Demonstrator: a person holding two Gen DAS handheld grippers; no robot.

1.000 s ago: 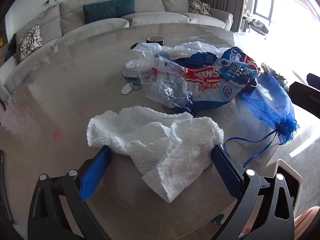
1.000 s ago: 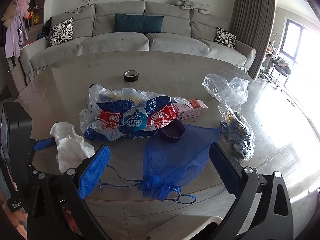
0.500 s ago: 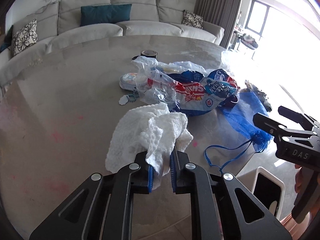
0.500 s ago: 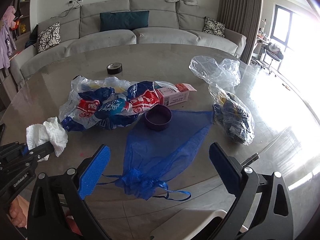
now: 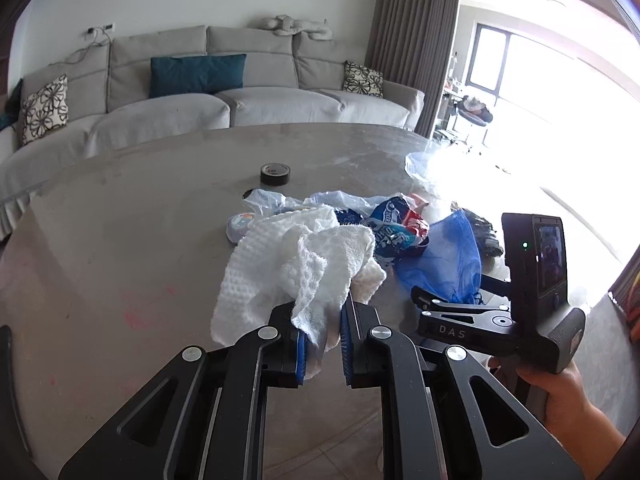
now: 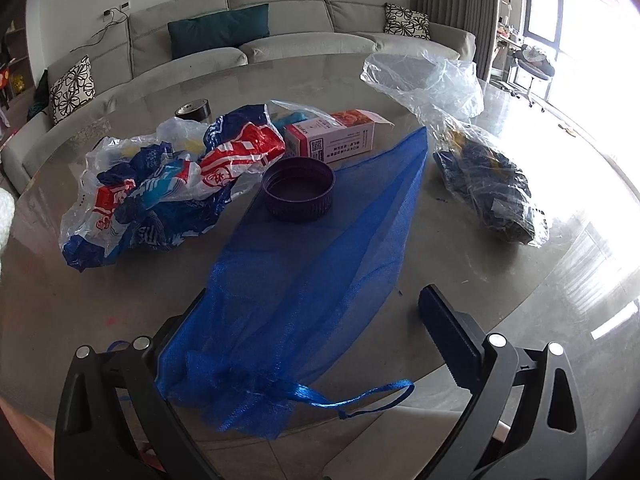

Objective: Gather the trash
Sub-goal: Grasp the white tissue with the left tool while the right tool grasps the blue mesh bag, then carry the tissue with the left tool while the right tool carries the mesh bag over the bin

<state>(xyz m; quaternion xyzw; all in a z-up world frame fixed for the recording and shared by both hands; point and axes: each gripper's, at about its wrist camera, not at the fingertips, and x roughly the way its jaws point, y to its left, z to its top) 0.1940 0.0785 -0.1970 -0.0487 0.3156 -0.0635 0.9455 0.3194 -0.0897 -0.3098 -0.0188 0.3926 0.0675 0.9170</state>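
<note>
My left gripper point(image 5: 322, 344) is shut on a crumpled white paper towel point(image 5: 296, 264) and holds it lifted above the round table point(image 5: 120, 248). My right gripper point(image 6: 316, 332) is open, its jaws on either side of the gathered end of a blue mesh drawstring bag point(image 6: 312, 264), which also shows in the left wrist view point(image 5: 448, 260). A crumpled red, white and blue plastic wrapper point(image 6: 160, 188) lies left of the bag. A purple lid point(image 6: 298, 190), a pink-and-white carton point(image 6: 336, 136) and a clear bag of dark items point(image 6: 488, 184) lie further back.
A roll of black tape point(image 5: 275, 174) stands at mid-table. A small round printed lid point(image 5: 240, 226) lies by the wrapper. A grey sofa point(image 5: 224, 96) runs behind the table. The right gripper's body point(image 5: 520, 304) is close to the right of my left gripper.
My left gripper closed on the paper towel and lifted it off the table. My right gripper moved forward and down over the blue mesh bag, still open.
</note>
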